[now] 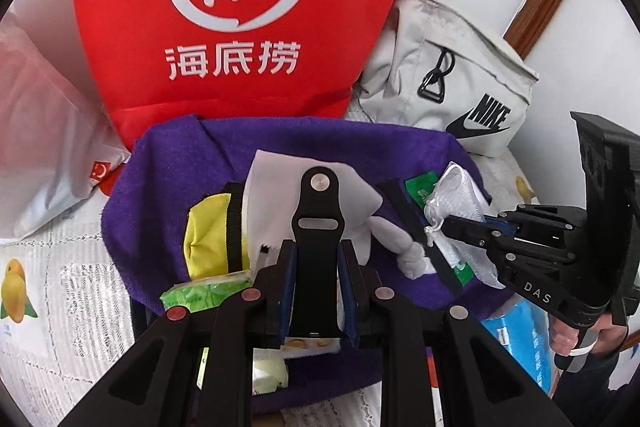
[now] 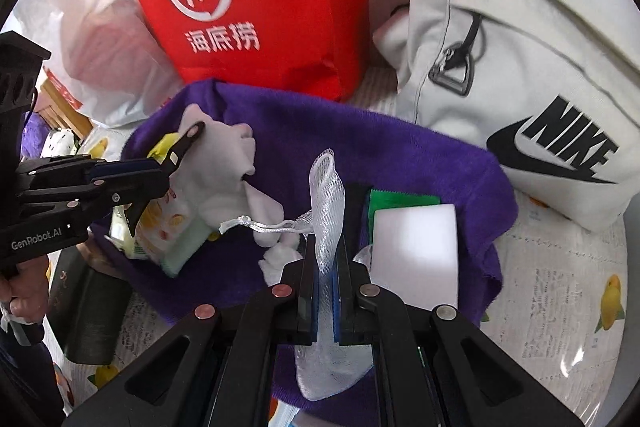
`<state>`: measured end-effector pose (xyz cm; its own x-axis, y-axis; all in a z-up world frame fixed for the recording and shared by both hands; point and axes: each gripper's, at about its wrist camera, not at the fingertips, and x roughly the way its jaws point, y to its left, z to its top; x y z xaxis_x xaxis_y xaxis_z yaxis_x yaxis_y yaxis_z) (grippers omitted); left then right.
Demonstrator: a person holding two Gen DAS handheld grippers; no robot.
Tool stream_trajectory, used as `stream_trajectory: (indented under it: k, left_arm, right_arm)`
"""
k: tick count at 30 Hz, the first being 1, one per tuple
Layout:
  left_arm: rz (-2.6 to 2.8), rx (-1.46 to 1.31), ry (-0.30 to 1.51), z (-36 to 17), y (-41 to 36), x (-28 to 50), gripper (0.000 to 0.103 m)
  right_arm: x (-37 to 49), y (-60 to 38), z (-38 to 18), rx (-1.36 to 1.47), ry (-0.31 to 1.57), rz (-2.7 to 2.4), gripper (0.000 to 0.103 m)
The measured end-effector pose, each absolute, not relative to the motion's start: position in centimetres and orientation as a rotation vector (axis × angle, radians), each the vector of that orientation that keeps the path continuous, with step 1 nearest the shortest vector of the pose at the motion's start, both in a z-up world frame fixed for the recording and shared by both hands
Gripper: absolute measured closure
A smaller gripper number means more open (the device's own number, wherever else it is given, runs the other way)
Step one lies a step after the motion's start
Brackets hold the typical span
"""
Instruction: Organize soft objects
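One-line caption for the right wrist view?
Right gripper shut on white mesh pouch above purple towel.

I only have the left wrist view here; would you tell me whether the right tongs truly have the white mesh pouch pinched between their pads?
Observer: Yes. In the right wrist view, the white mesh pouch runs straight between the blue pads of the right tongs, which are shut on it.
Operator: Thank you. What lies just behind the pouch?
Observer: A white foam block lies on the purple towel, beside a green packet.
Operator: Is anything at the towel's left edge?
Observer: A dark cylinder lies on the tablecloth there.
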<state>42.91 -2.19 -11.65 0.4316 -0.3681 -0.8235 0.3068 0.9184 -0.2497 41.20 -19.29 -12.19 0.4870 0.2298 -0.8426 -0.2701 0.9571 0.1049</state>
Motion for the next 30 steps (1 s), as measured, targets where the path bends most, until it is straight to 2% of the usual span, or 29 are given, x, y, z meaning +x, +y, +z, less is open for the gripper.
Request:
stream_trajectory:
  k: [5,6,7,8,9,10,16,18,22,25,27,30]
  left_arm:
    - [-0.41,-0.063,1.063,-12.0,-2.7,43.2,0.081]
    - [-0.405,-0.056,1.06,-11.9,-2.7,43.1,0.078]
    - [-0.4,-0.051,1.057,-11.7,-2.6,42.9,0.074]
    - [-0.394,-0.044,1.055,-11.5,-2.7,42.8,0.062]
    - [-0.383,-0.035,1.046,-11.3,-2.7,42.6,0.054]
    - [-0.378,-0.028,1.036,-11.0,-2.6,42.4,0.054]
    - [-0.355,-0.013,1.039,-9.3,-2.4,40.9,0.052]
    - [-0.348,-0.004,1.031,-8.6,-2.3,40.1,0.044]
    - [-0.318,0.017,1.011,-6.8,-2.1,37.7,0.037]
    - [-0.284,0.029,0.993,-5.5,-1.9,35.4,0.025]
    - [-0.271,0.042,0.977,-4.6,-1.8,33.7,0.016]
    - [-0.248,0.039,0.947,-3.3,-1.4,30.6,0.007]
  right_arm:
    - [41.7,-19.0,-12.9,-0.042,1.048,0.316,0.093]
    - [41.7,-18.9,-13.0,-0.043,1.045,0.319,0.088]
    - [41.6,-18.9,-12.9,-0.043,1.045,0.321,0.078]
    - [41.5,-18.9,-12.9,-0.043,1.044,0.321,0.073]
    - [41.3,-18.9,-12.7,-0.042,1.036,0.32,0.062]
    - [41.0,-19.0,-12.5,-0.039,1.021,0.317,0.059]
    - [39.3,-19.6,-11.1,-0.015,0.987,0.311,0.057]
    - [38.6,-19.8,-10.6,-0.014,0.983,0.297,0.05]
    - [36.5,-20.5,-9.0,0.009,0.953,0.28,0.038]
    - [34.6,-20.9,-7.6,0.022,0.926,0.256,0.032]
    - [33.1,-21.2,-6.6,0.025,0.903,0.236,0.023]
    - [30.3,-21.1,-5.3,0.011,0.851,0.212,0.016]
